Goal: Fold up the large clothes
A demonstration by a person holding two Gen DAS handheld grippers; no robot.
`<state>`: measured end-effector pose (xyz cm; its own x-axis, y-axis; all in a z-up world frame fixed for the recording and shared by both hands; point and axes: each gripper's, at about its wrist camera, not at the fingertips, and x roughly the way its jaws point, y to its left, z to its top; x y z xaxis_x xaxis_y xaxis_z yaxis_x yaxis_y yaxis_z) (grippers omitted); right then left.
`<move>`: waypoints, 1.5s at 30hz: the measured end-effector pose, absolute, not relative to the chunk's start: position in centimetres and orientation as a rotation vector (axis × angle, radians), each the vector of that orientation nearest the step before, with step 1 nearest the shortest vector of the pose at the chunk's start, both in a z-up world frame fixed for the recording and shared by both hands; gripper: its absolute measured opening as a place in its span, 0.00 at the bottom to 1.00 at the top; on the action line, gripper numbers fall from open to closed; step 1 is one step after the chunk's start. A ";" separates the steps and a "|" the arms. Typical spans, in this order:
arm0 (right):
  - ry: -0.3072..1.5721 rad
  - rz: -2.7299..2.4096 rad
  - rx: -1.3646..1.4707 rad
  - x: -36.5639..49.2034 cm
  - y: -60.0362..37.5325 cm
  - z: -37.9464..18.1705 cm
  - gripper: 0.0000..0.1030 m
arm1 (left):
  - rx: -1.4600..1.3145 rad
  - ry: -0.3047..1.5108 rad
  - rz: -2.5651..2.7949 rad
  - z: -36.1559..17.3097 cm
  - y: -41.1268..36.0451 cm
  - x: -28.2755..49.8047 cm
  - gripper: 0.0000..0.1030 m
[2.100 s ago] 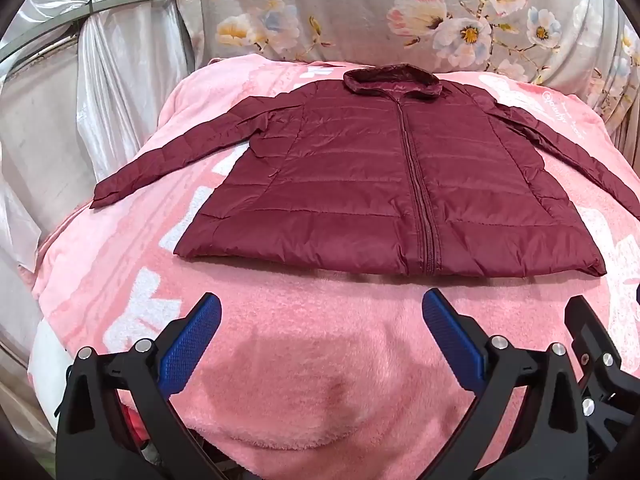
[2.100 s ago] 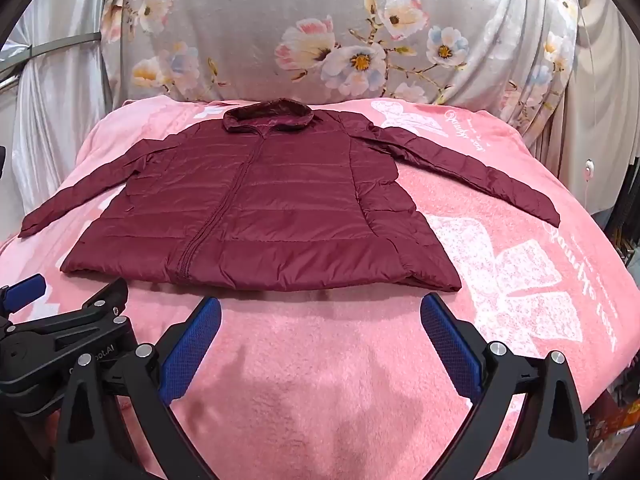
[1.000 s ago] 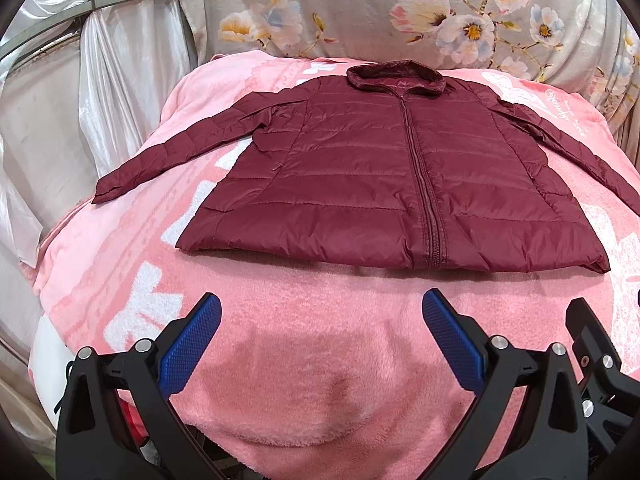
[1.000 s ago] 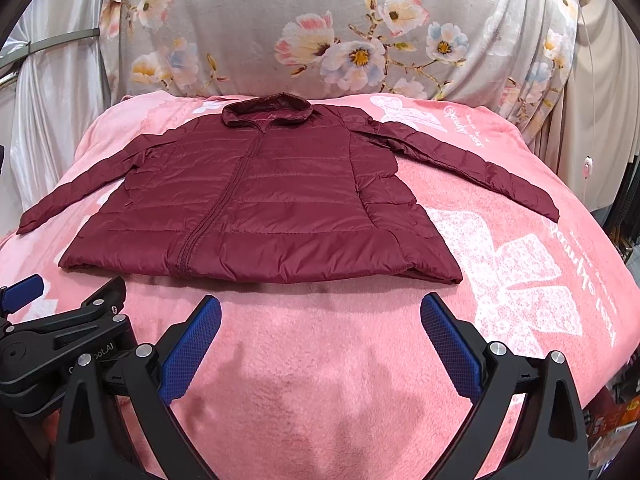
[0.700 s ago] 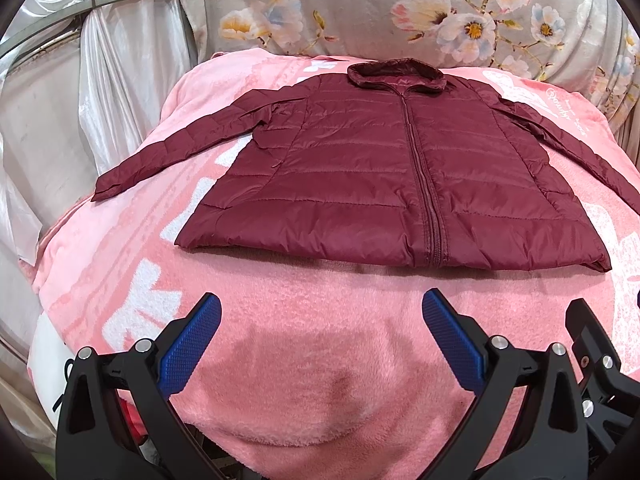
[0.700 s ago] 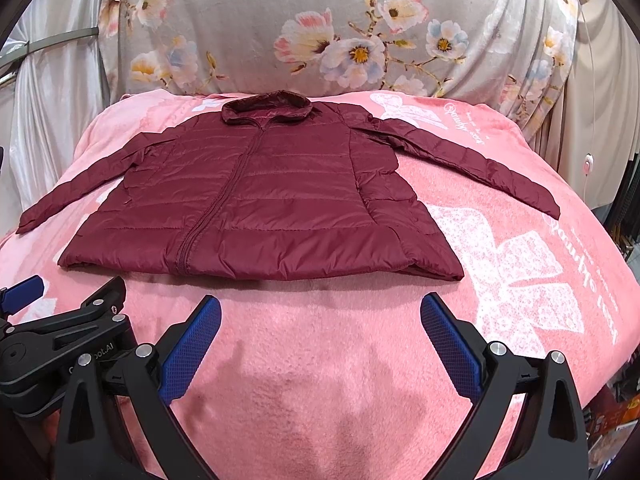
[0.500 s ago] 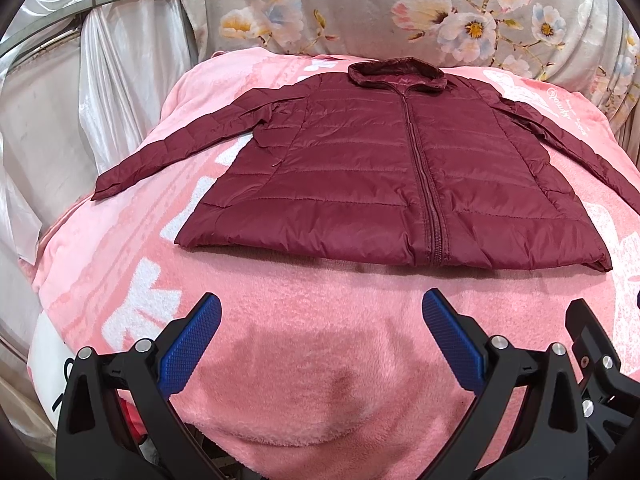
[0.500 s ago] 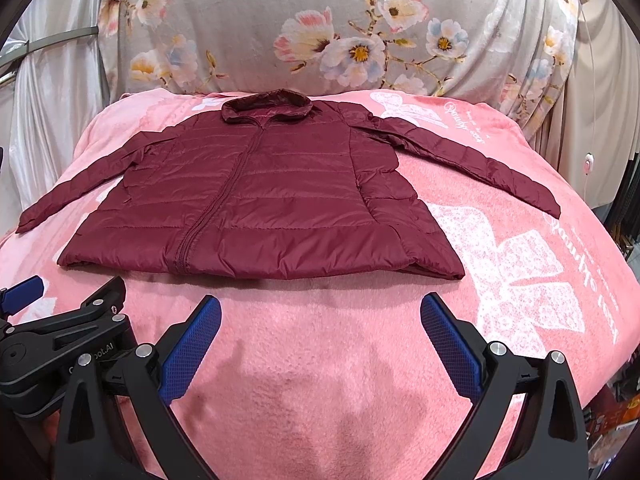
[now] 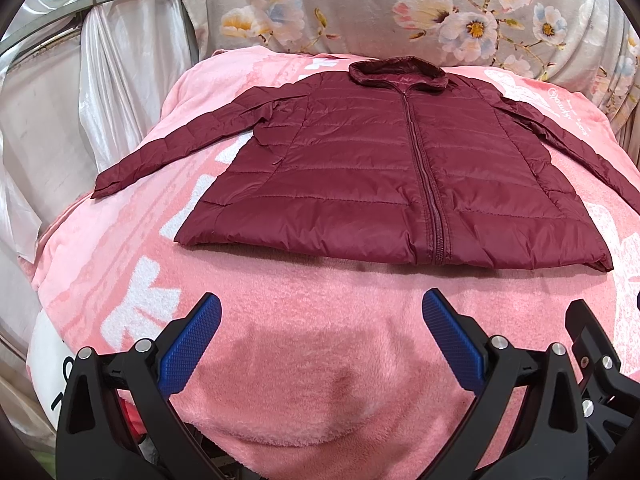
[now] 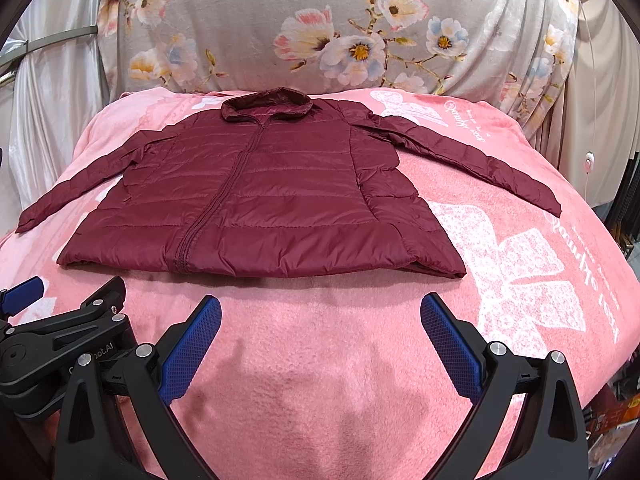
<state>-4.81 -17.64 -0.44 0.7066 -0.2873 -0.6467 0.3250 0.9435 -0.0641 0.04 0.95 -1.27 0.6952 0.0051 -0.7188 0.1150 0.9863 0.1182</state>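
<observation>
A maroon quilted jacket point(image 9: 384, 168) point(image 10: 256, 200) lies flat and zipped on the pink blanket point(image 9: 312, 340) point(image 10: 320, 340), collar at the far end, both sleeves spread out to the sides. My left gripper point(image 9: 321, 308) hovers open over the blanket, short of the jacket's hem. Beside it my right gripper point(image 10: 321, 308) is open too, just before the hem near the jacket's right corner. Nothing is between either pair of blue pads point(image 9: 188, 344) point(image 10: 452, 348).
A floral grey cloth point(image 10: 340, 28) covers the backing behind the bed. White satin drapes point(image 9: 100, 80) and a metal rail hang at the left. The blanket's front edge drops off just below the grippers. A white cord with a switch point(image 10: 588, 164) hangs at the right.
Both views have crept slightly, so the jacket sits a touch lower and nearer in frame. The jacket itself has not moved, and both grippers stay open.
</observation>
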 end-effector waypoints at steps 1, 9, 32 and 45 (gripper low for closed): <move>0.709 -0.341 0.056 -4.8 -17.6 -0.5 0.95 | 0.159 0.800 -0.062 -1.2 0.9 0.0 0.95; 0.710 -0.340 0.055 -4.8 -17.6 -0.5 0.95 | 0.159 0.802 -0.061 -1.4 1.0 0.0 0.95; 0.715 -0.339 0.057 -4.7 -17.5 -0.8 0.95 | 0.155 0.808 -0.060 -2.0 1.0 0.1 0.95; 0.743 -0.319 0.098 -3.3 -18.3 -2.2 0.95 | 0.153 0.848 -0.074 -3.1 0.2 1.3 0.95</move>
